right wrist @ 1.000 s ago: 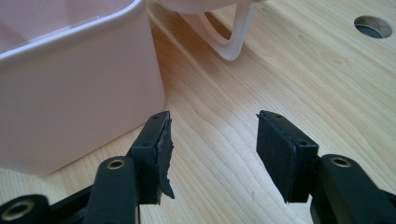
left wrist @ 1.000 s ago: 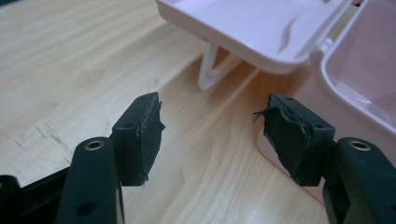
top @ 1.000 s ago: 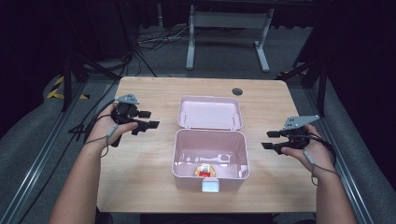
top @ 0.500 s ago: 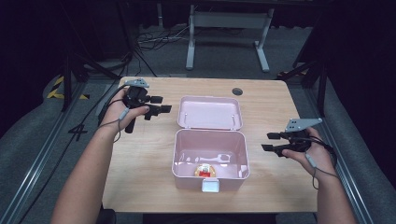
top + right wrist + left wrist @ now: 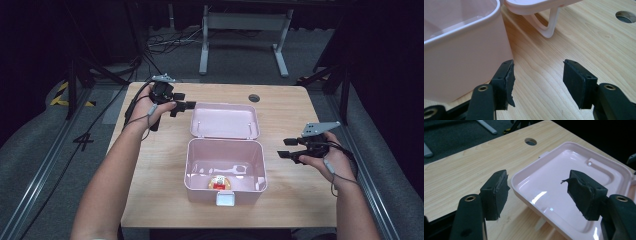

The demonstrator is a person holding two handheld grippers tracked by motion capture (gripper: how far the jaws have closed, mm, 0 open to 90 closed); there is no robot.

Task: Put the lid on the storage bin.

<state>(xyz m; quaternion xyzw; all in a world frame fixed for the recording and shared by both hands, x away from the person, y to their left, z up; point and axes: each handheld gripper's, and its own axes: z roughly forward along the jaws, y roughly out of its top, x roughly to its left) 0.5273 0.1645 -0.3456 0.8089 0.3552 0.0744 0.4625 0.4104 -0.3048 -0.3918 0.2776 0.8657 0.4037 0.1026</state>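
Observation:
A pink plastic box (image 5: 197,167) stands open in the middle of the table, its lid (image 5: 225,121) folded back flat behind it. A small red and yellow toy (image 5: 218,183) lies inside, at the box's front. My left gripper (image 5: 184,107) is open at the lid's left edge. In the left gripper view the gripper (image 5: 536,191) has one jaw over the table and the other over the lid (image 5: 564,180). My right gripper (image 5: 285,148) is open just right of the box. In the right gripper view the gripper (image 5: 537,80) hovers over bare wood beside the box wall (image 5: 461,50).
The wooden table (image 5: 150,165) has a round cable hole (image 5: 254,98) at the back. A white latch (image 5: 225,199) sticks out from the box's front. A white loop handle (image 5: 549,23) hangs under the lid. Cables and a metal stand lie on the floor beyond.
My left gripper has moved away from the person and to the right, up to the lid's left edge. The right gripper has hardly moved.

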